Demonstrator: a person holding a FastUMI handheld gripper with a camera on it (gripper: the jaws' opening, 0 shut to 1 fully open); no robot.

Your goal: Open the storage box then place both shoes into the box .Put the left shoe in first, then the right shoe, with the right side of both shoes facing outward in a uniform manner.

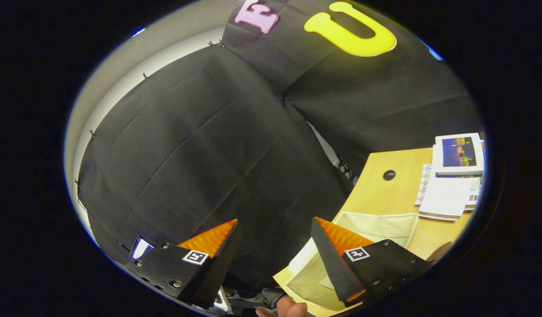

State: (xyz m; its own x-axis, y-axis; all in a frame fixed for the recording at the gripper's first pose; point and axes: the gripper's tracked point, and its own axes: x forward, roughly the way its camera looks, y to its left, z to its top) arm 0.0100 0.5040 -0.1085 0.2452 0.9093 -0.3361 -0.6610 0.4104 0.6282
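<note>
Claw [275, 246] spread empty; books [451, 176] beyond box [376, 224].

We see the storage box [376, 226], a cream fabric box, sitting on the wooden desk [385, 193] with its top open and pale lining showing. It lies just ahead of and partly behind the right finger [337, 259] of the gripper [275, 246], whose fingers stand apart, holding nothing.
</note>
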